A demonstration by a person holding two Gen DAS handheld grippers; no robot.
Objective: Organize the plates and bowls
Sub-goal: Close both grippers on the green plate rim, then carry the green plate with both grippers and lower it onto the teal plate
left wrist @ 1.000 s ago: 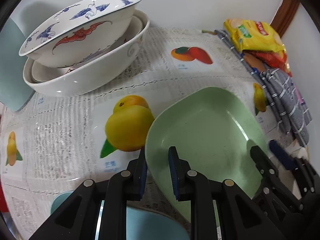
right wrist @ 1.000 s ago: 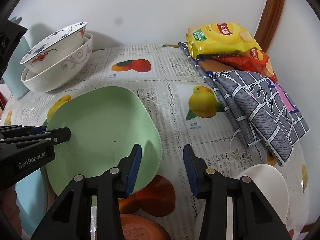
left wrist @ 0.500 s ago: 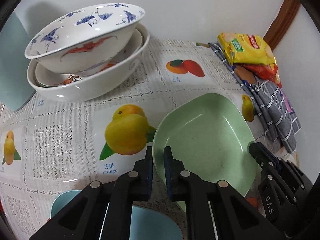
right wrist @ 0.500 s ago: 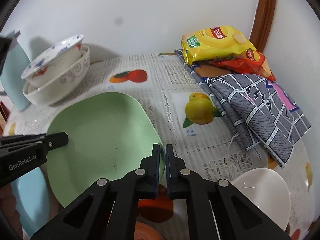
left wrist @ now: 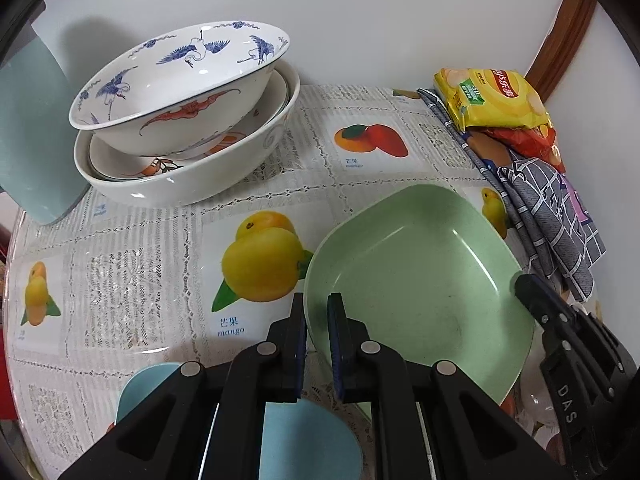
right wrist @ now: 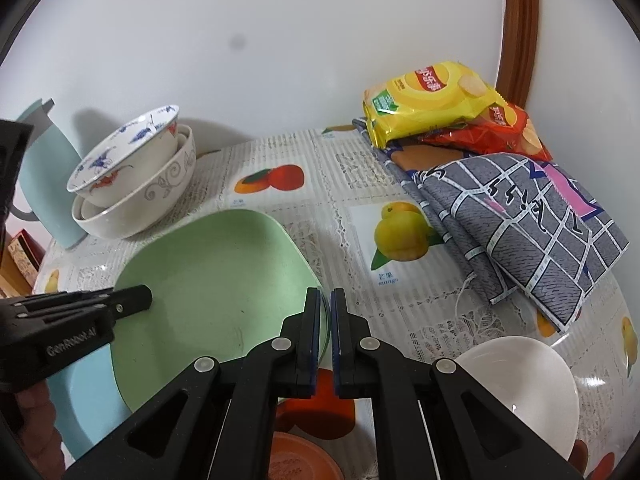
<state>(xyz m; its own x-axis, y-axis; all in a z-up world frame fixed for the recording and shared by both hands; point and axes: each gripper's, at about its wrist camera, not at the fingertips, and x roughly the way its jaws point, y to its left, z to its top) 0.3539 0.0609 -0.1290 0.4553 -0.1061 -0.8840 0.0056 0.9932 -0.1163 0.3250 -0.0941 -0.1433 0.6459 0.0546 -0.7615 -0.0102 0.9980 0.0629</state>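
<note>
Tongs on both sides pinch the green plate (left wrist: pixel 420 276): the left gripper (left wrist: pixel 317 316) is clamped on its near-left rim, the right gripper (right wrist: pixel 325 312) on the opposite rim. Plate sits tilted above the fruit-print tablecloth (left wrist: pixel 132 280), near the stacked bowls (left wrist: pixel 188 120)

Two matte black plastic grippers. Left gripper (left wrist: pixel 317 322): angular fingers (left wrist: pixel 294 344) lined with thin blue pads, round silver pivot screws at the linkage joints, triangular cut-outs in the arms. Right gripper (right wrist: pixel 325 322): same black linkage, blue pad strips, four silver screws. Grey "GenRobot.AI" lettering along the left one's side, "DAS" on the right one's. Bit of bare skin at the lower left edge.
</note>
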